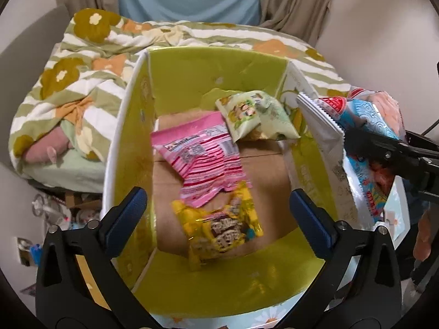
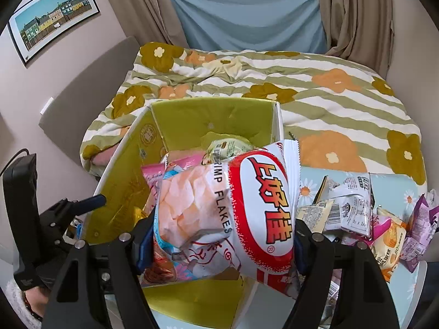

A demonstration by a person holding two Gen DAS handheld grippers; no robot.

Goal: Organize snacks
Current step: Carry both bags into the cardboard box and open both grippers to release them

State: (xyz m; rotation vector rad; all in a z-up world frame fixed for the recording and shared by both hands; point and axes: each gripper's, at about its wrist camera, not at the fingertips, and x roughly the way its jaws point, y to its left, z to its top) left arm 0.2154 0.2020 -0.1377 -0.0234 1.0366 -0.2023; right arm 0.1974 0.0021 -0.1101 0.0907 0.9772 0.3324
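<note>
Right gripper (image 2: pixel 219 235) pinches the shrimp flakes bag (image 2: pixel 233 205) above the box's (image 1: pixel 131 142) right edge; left gripper (image 1: pixel 216 219) hangs spread over the yellow packet (image 1: pixel 219 230).

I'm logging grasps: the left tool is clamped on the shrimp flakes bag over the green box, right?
Not quite: the right tool is clamped on the shrimp flakes bag over the green box, per the right wrist view. The left tool is open, empty.
</note>
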